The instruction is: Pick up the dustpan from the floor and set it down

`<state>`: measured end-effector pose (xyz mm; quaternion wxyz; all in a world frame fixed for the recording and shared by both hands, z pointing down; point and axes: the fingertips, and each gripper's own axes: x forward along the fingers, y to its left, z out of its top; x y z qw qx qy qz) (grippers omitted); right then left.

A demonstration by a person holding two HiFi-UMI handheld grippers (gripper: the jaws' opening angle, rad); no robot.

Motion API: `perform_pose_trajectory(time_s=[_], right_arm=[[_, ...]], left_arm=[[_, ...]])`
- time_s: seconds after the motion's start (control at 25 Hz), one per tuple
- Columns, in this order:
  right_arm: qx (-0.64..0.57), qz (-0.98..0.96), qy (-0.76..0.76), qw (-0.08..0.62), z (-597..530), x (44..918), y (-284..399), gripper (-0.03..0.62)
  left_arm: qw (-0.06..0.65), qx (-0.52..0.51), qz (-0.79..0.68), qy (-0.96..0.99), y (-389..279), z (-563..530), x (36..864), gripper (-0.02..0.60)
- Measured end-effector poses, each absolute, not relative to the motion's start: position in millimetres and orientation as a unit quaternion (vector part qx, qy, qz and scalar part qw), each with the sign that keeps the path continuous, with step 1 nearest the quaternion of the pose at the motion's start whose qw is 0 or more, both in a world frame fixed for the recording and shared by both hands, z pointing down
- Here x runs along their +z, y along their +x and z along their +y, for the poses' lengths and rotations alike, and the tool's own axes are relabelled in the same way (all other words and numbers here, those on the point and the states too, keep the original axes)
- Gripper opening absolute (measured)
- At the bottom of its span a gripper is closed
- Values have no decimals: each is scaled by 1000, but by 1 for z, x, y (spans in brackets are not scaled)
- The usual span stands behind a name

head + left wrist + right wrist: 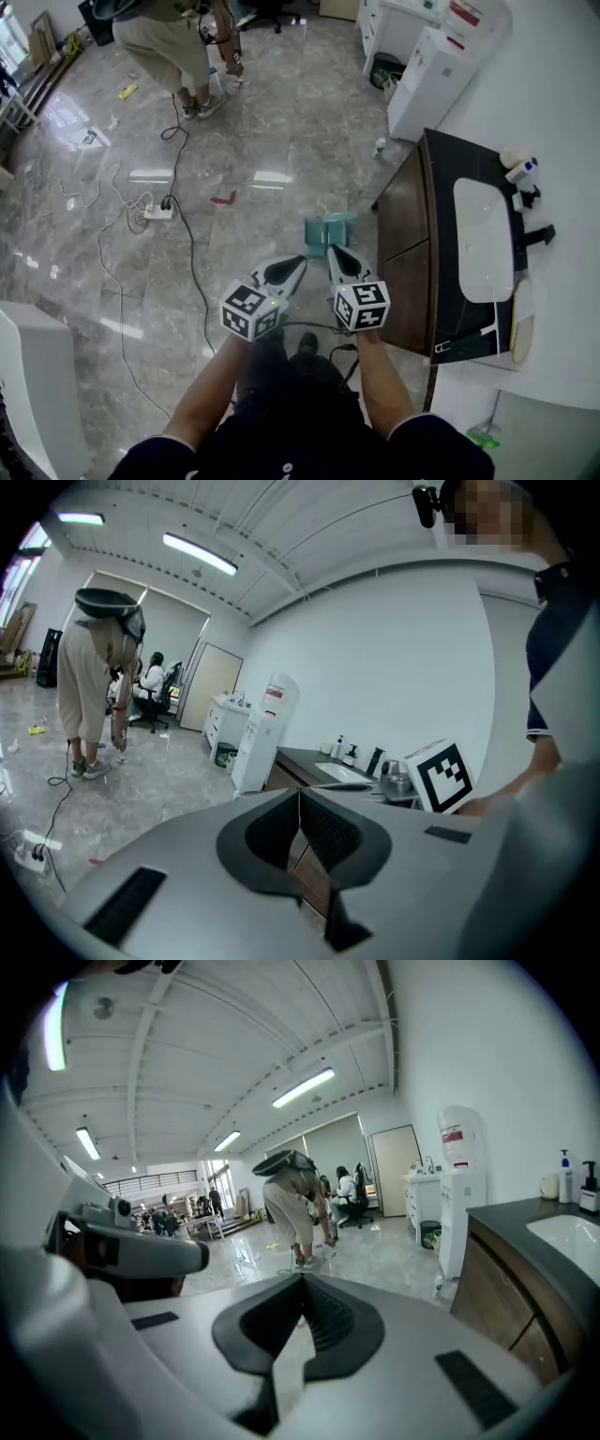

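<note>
A teal dustpan (329, 230) lies on the marble floor beside the dark cabinet, just beyond both gripper tips in the head view. My left gripper (300, 262) and right gripper (331, 250) are held side by side above the floor, both tips toward the dustpan and apart from it. In the left gripper view the left gripper (299, 792) has its jaws closed together with nothing between them. The right gripper (302, 1280) is likewise shut and empty. Neither gripper view shows the dustpan.
A dark cabinet (405, 246) with a counter and white sink (483, 239) stands at the right. Cables (184, 230) and a power strip (157, 213) trail over the floor at left. A person (174, 47) stands at the back, and a white water dispenser (427, 80) stands against the wall.
</note>
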<state>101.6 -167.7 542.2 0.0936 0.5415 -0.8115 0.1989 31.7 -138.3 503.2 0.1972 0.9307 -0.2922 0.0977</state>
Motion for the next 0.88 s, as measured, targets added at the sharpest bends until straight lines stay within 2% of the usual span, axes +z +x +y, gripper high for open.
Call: perform_pose_trajectory(time_s=[0.48, 0.88], right_arm=[[117, -856, 504, 5, -121, 399, 96, 8], [97, -864, 493, -27, -104, 365, 101, 8]], left_arm=[[112, 49, -287, 950, 55, -112, 402, 14], [95, 42, -289, 952, 60, -96, 378, 14]])
